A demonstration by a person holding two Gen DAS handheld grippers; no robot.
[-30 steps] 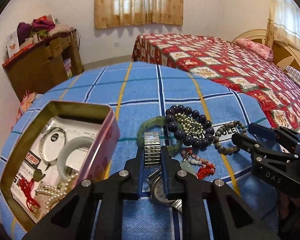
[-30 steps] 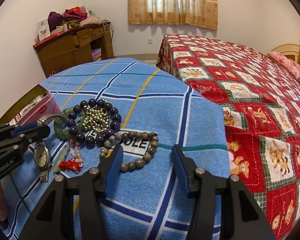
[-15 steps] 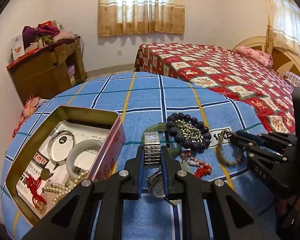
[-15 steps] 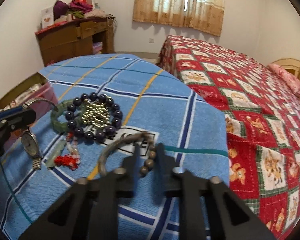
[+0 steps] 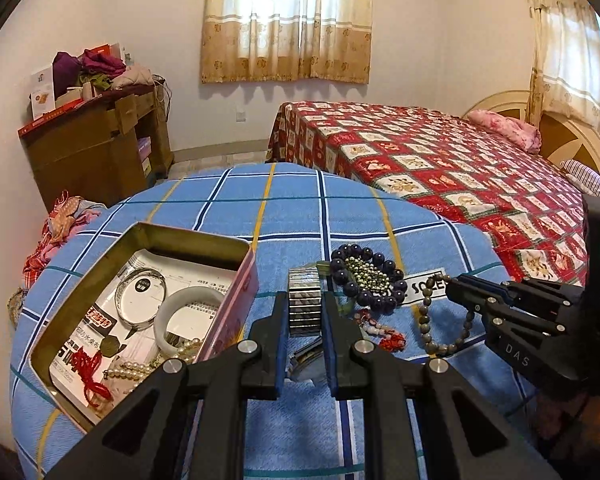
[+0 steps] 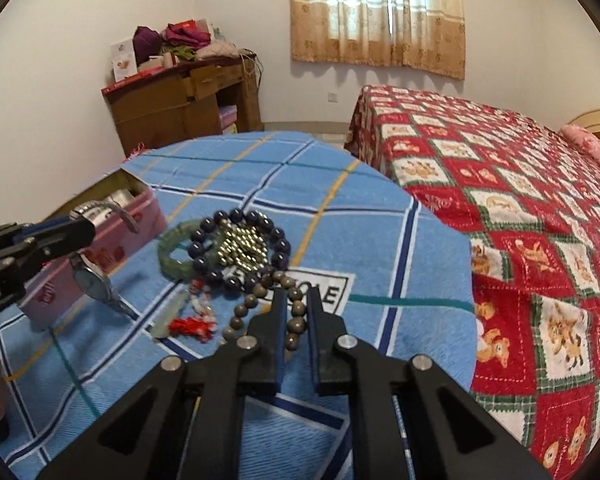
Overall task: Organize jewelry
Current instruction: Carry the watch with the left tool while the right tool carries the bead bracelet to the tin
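Where the blue checked tabletop carries the open tin at far left, already holding a white bangle and pearls, we see the left claw clamped narrow on the metal band of a wristwatch lifted just beside the tin's wall. Right of it lie the green bangle, the dark-bead bracelet and a red-tasselled charm. Furthest right, our right claw has just closed tight on the grey-brown bead bracelet, its loop hanging above the cloth.
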